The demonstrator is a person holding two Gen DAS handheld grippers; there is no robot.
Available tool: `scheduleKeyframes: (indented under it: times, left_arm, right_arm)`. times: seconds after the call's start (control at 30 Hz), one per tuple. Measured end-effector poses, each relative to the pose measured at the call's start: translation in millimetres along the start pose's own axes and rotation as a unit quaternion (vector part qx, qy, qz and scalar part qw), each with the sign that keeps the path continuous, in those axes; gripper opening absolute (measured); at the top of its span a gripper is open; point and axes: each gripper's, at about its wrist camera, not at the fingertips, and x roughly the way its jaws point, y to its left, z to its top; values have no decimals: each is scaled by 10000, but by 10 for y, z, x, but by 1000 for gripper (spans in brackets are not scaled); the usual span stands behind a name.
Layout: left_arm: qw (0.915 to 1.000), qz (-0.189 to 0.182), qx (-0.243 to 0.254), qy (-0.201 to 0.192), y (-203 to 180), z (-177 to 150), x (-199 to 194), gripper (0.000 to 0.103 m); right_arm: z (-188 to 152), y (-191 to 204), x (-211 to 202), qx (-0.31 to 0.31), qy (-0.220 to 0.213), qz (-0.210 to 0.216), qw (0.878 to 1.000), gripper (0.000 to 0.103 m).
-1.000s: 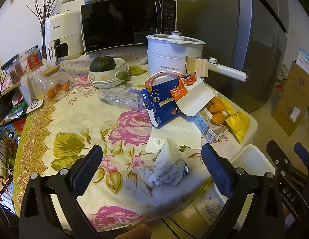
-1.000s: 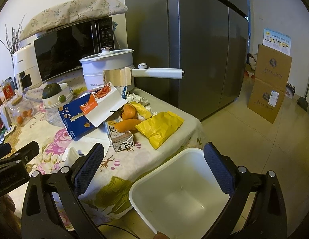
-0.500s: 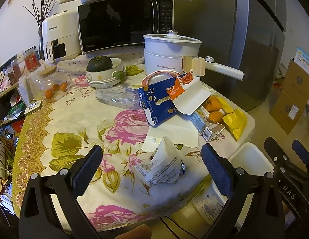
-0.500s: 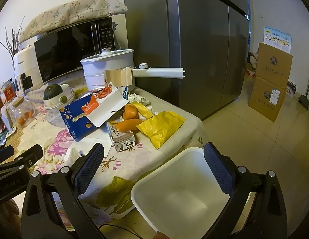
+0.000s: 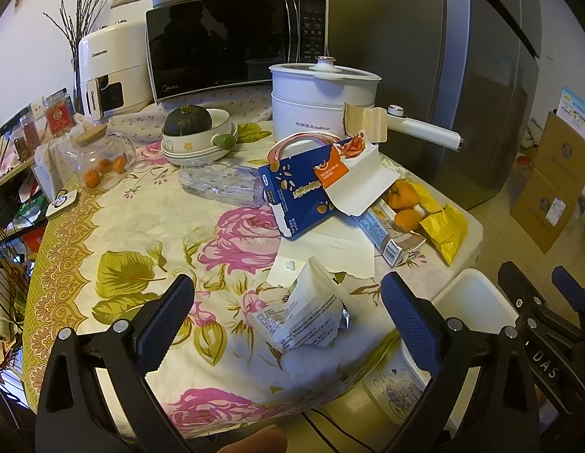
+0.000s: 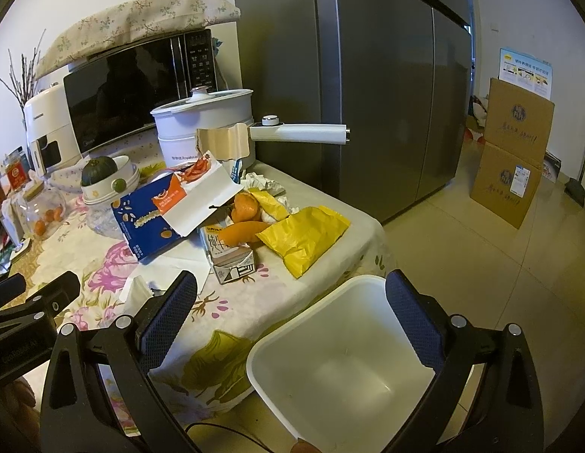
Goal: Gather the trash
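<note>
Dim, warm indoor light with a yellow-green cast in both views. Brightest on the pale wall at upper left and the floor (image 6: 462, 249) at right; no lamp in view. Soft, diffuse shadows under the clutter on the tablecloth (image 5: 149, 226). Faint reflections in the dark microwave door (image 5: 220, 49); a pale sheen down the fridge (image 6: 387, 87). Strong fisheye bend, straight edges bowed, black vignette at all corners. Sharp at centre, slight softness toward the rim; no motion blur.

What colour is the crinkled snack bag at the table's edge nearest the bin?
Yellow. The snack bag shows best in the right wrist view.
</note>
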Motion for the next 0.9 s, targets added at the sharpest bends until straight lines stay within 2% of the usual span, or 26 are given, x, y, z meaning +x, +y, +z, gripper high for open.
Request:
scheduleKeyframes:
  times: [0.43, 0.8, 0.9]
  left_arm:
    - [10000, 41, 13, 55, 13, -34, 40, 96]
    - [9999, 59, 7, 84, 32, -31, 62, 96]
    - [9998, 83, -44, 196, 98, -10, 134, 96]
  right_arm:
    - [-46, -14, 91, 11, 273, 18, 9996, 96]
    - [-46, -18, 84, 12, 299, 9, 9996, 96]
    - [-47, -74, 121, 137, 478, 3, 9988, 96]
